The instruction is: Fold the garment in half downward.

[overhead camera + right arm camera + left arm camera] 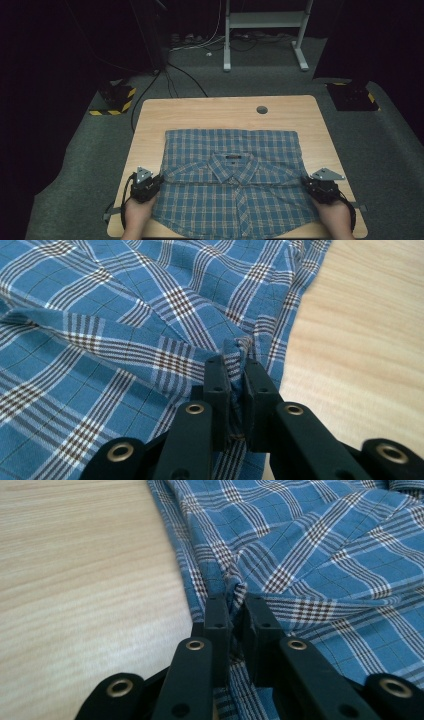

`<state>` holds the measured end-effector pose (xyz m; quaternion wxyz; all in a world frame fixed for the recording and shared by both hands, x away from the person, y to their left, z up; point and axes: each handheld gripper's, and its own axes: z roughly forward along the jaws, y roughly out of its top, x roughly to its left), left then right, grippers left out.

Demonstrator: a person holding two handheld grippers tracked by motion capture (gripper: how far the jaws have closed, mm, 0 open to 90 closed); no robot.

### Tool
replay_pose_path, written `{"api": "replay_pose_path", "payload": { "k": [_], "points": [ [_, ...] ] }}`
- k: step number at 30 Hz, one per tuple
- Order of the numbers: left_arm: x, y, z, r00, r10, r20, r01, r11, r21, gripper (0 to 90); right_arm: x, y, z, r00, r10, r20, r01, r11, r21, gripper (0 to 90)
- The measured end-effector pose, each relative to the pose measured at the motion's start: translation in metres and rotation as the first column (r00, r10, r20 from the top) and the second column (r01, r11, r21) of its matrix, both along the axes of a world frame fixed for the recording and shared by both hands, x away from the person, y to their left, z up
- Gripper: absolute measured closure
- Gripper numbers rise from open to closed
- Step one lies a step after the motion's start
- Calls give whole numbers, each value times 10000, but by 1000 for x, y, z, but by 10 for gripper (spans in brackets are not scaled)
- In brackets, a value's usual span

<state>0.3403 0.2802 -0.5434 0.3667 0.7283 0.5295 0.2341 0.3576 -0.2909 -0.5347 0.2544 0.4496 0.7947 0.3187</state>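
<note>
Blue plaid cloth is seen from the high view as a shirt spread on the near half of a light wooden table, its collar near the middle and its near hem reaching the table's front edge. The left gripper is held at the shirt's left edge and the right gripper at its right edge, each roughly level with the collar, with a taut line of fabric running across between them. A hand is seen behind the left gripper and another hand behind the right one. A small round hole is set in the tabletop beyond the shirt.

From the left gripper view, the left gripper is clamped on a pinched fold of the shirt at its side edge (the cloth bunches upward between the black jaws), with bare table to one side.

From the right gripper view, the right gripper is likewise closed on a gathered fold of the shirt near its edge, and the table is seen just beside the cloth.
</note>
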Motion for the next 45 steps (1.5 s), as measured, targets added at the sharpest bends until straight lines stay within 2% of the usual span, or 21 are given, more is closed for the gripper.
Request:
{"api": "replay_pose_path", "payload": {
  "k": [3, 11, 20, 21, 23, 24, 26, 28, 31, 35, 37, 39, 41, 45],
  "points": [
    [9, 1, 0, 9999, 80, -96, -82, 9997, -209, 819, 10, 1, 0, 9999, -122, 2, 122, 9999, 3, 816],
    [31, 0, 1, 9999, 144, -79, -146, 9997, -179, 819, 35, -1, 2, 9996, -222, -169, 224, 9997, 129, 807],
    [38, -1, 4, 9993, 212, -293, -220, 9994, -284, 830, 45, -3, 1, 9989, -409, -219, 418, 9981, 444, 808],
    [39, -1, 7, 9988, 258, -414, -275, 9988, -395, 835, 45, -3, 2, 9987, -393, -324, 410, 9978, 527, 812],
    [38, -1, 14, 9993, 257, -263, -269, 9987, -443, 845, 47, -7, 5, 9975, -401, -586, 449, 9956, 819, 820],
    [38, -1, 21, 9997, 206, -124, -212, 9986, -479, 847, 46, -9, 9, 9977, -412, -543, 461, 9946, 934, 823],
    [36, -1, 35, 9998, 106, 183, -95, 9982, -584, 848, 44, -11, 23, 9992, -363, -193, 382, 9930, 1115, 825],
    [35, -1, 53, 9990, -53, 442, 72, 9990, -434, 847, 41, -12, 37, 9995, -254, 183, 229, 9921, 1233, 824],
    [32, -2, 77, 9959, -213, 880, 248, 9989, -385, 846, 36, -10, 63, 9962, 22, 870, -104, 9955, 940, 825],
    [20, -6, 95, 9917, -482, 1190, 549, 9970, -542, 846, 27, -9, 84, 9899, 196, 1407, -351, 9935, 1084, 826],
    [8, -7, 94, 9918, -624, 1114, 687, 9962, -528, 845, 18, -12, 88, 9880, 335, 1507, -525, 9909, 1239, 826],
    [-2, -7, 86, 9925, -737, 979, 790, 9956, -512, 842, 9, -16, 83, 9891, 409, 1418, -604, 9888, 1361, 825],
    [-11, -6, 71, 9949, -742, 679, 751, 9971, -108, 840, -2, -21, 72, 9914, 446, 1230, -619, 9881, 1407, 824],
    [-21, -2, 37, 9983, -589, 53, 589, 9982, -130, 832, -17, -27, 40, 9974, 334, 638, -413, 9912, 1258, 821]
  ]
}}
